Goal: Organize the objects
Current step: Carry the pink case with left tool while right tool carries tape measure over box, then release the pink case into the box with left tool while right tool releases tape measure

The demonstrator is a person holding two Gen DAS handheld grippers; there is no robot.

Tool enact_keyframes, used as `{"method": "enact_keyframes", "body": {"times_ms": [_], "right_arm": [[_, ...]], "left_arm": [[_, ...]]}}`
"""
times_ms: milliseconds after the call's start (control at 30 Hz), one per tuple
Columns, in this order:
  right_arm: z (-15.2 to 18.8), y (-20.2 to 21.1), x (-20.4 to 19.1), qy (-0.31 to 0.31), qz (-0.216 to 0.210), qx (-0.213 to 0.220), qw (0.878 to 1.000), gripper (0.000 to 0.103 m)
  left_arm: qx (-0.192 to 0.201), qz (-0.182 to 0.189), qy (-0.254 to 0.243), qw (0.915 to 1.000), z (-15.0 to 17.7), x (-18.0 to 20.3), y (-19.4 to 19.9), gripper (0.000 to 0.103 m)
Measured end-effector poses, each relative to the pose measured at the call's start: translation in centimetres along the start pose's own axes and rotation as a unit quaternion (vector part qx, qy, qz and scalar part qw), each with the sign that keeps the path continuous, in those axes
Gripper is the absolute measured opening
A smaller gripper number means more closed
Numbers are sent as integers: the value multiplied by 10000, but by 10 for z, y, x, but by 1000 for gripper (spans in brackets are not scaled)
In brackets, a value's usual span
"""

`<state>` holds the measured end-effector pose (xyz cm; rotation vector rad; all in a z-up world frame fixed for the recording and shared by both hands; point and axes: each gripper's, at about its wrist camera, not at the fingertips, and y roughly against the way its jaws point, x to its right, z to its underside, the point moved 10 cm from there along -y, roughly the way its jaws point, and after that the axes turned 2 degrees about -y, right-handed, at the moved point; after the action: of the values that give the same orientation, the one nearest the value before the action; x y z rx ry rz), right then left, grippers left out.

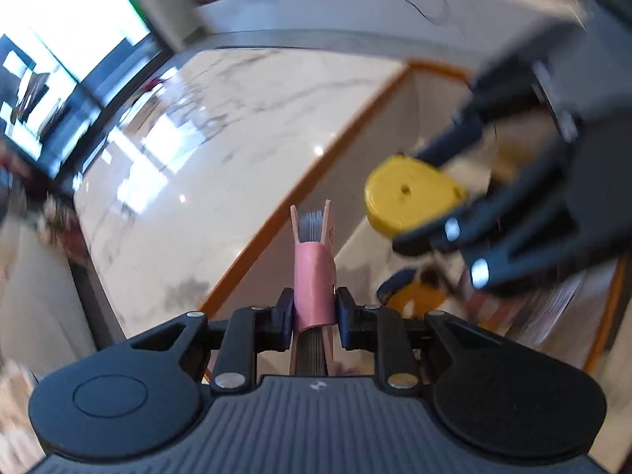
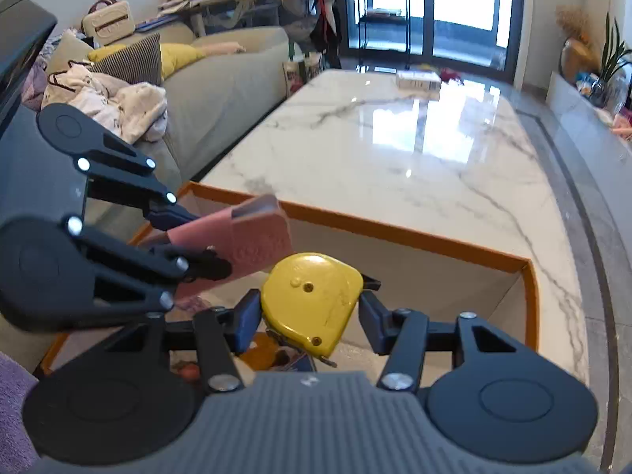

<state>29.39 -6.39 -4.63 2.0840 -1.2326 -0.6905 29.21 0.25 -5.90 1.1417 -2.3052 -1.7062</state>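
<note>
right gripper (image 2: pixel 312 308): fingers pinching yellow tape measure (image 2: pixel 312 300), carried over the box.
left gripper (image 1: pixel 314 312): fingers clamped on pink notebook (image 1: pixel 314 284), spine up.
orange-rimmed box (image 2: pixel 395 233): below both fingertips, likely the drop spot.

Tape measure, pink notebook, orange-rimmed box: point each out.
tape measure (image 2: pixel 312 300): right wrist view, yellow side face.
pink notebook (image 2: pixel 252 237): right wrist view, pink cover.
orange-rimmed box (image 2: pixel 395 231): right wrist view, far rim.
</note>
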Motion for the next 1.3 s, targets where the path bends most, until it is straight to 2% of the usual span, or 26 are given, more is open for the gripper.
{"method": "enact_keyframes", "body": {"times_ms": [133, 300, 367, 600, 633, 667, 700, 800, 900, 1033, 1200, 1300], "right_arm": [[0, -19, 9, -144, -42, -250, 9996, 55], [1, -39, 15, -546, -176, -522, 9970, 55], [2, -47, 16, -627, -193, -628, 9959, 55], [7, -69, 21, -806, -74, -930, 9924, 56], [9, -72, 22, -812, -58, -964, 9920, 56], [10, -74, 22, -829, -47, -993, 9916, 56], [11, -75, 23, -865, -48, -1027, 9909, 56], [15, -78, 25, -1024, -66, -1113, 9885, 56], [17, -78, 28, -1069, 1, -1153, 9876, 56], [18, -81, 29, -1213, -26, -1239, 9848, 56], [21, -89, 34, -1287, 258, -1363, 9819, 56], [22, -97, 33, -1364, 254, -1470, 9794, 56]], "left_arm": [[-211, -129, -744, 9969, 9, 11, -23, 25], [-499, -562, -1820, 9804, 23, 22, -50, 26], [-493, -558, -1951, 9780, 26, 25, -57, 27], [-473, -471, -1630, 9844, 30, 18, -67, 35], [-433, -479, -1558, 9857, 29, 16, -66, 43], [-354, -514, -1461, 9873, 29, 14, -63, 60], [-243, -527, -1367, 9889, 27, 11, -60, 63], [-20, -343, -1119, 9931, 24, 11, -48, 64], [178, -335, -887, 9953, 22, 10, -32, 64], [381, -147, -216, 9989, 22, 6, -12, 64], [270, -134, 647, 9974, 34, -3, -1, 64], [88, -180, 1023, 9946, 40, -10, -4, 64]]}}
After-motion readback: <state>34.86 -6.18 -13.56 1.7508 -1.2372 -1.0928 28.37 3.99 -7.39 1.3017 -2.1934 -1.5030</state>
